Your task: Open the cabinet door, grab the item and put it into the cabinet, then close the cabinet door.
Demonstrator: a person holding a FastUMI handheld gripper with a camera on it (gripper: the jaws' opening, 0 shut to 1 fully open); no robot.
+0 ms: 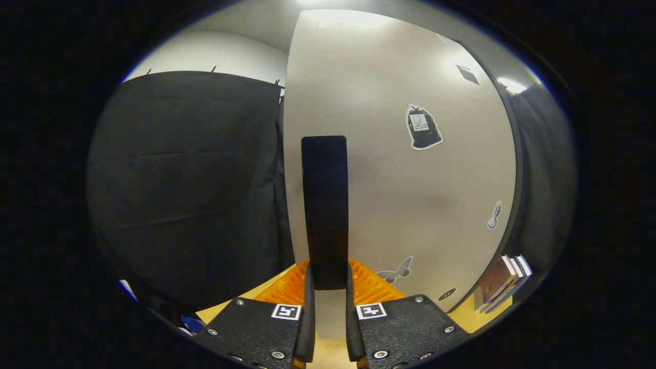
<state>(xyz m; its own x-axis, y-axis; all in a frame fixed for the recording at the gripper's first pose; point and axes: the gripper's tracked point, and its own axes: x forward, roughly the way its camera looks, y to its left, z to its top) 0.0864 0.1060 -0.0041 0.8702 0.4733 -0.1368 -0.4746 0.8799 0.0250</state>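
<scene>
The white cabinet door [410, 195] stands upright right in front of me, with a few stickers on it. Its tall black handle [324, 205] runs vertically near the door's left edge. My gripper [328, 279] is shut on the lower end of this handle, one finger pressing on each side. Past the door's left edge hangs the black booth cloth [184, 189]. I cannot tell how far the door is swung, and the cabinet's inside is hidden.
A few books [502, 284] stand upright just past the door's lower right edge. A light wooden surface [476, 318] lies below the door and under the fingers. A small blue object [192, 324] lies low on the left.
</scene>
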